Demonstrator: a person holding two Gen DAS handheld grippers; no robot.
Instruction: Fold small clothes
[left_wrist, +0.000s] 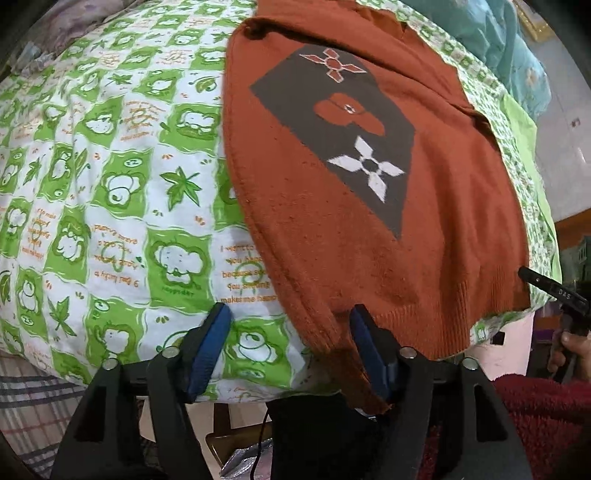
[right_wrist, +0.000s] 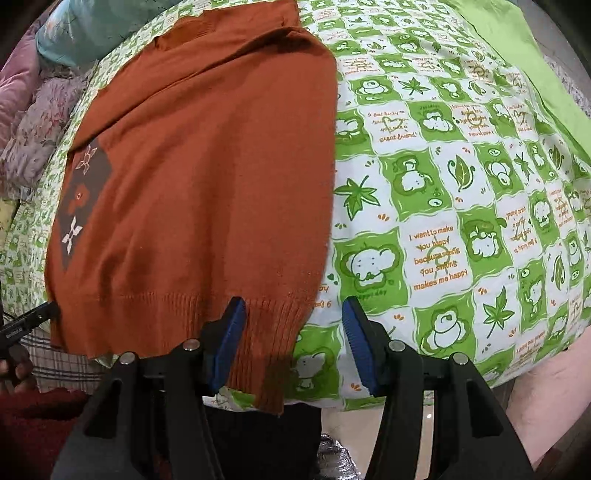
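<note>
The left tongs (left_wrist: 288, 343) hang spread at the rust-orange sweater's (left_wrist: 369, 221) lower left hem corner. The sweater lies flat on a green-checked bedsheet (left_wrist: 110, 184). The right tongs (right_wrist: 293, 341) gape around the right hem corner.
</note>
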